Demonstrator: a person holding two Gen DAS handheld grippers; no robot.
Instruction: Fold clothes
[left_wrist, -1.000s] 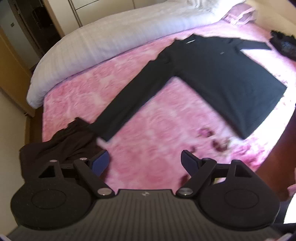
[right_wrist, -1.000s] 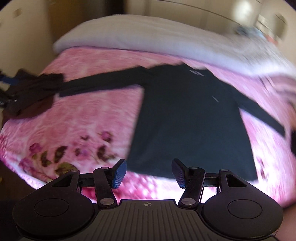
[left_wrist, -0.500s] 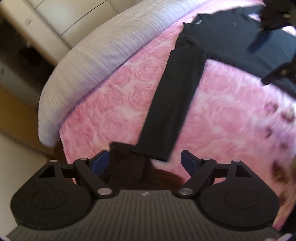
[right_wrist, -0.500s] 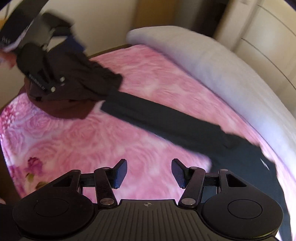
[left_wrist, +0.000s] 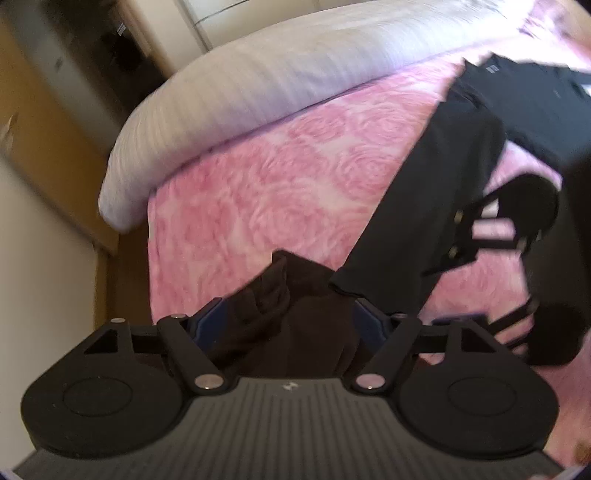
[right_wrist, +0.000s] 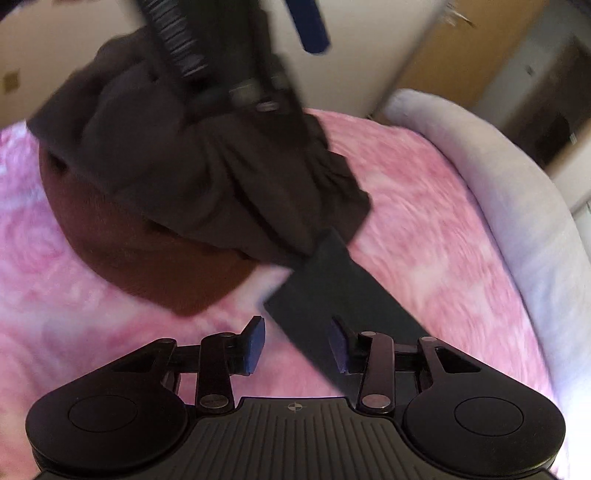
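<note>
A black long-sleeved shirt (left_wrist: 535, 92) lies flat on the pink blanket, its sleeve (left_wrist: 424, 203) stretched toward a crumpled dark brown garment (left_wrist: 288, 295). My left gripper (left_wrist: 288, 321) hangs over that brown pile just beside the cuff. Its jaws are closing with brown cloth between them, and the pads do not visibly press on it. My right gripper (right_wrist: 297, 345) is low over the sleeve's cuff (right_wrist: 332, 288). Its jaws are closing too, with the cuff between them near the right finger, not pinched. The left gripper (right_wrist: 221, 55) shows blurred at the top of the right wrist view.
A pink rose-patterned blanket (left_wrist: 277, 184) covers the bed, with a rolled white duvet (left_wrist: 277, 81) along its far side. A reddish-brown garment (right_wrist: 147, 266) lies under the dark pile. Beyond the bed's end are wooden furniture (left_wrist: 44, 129) and a pale wall.
Both grippers have come down and across the bed from above the shirt's body to the sleeve's cuff end. The right one has rolled. Both pairs of jaws stand narrower.
</note>
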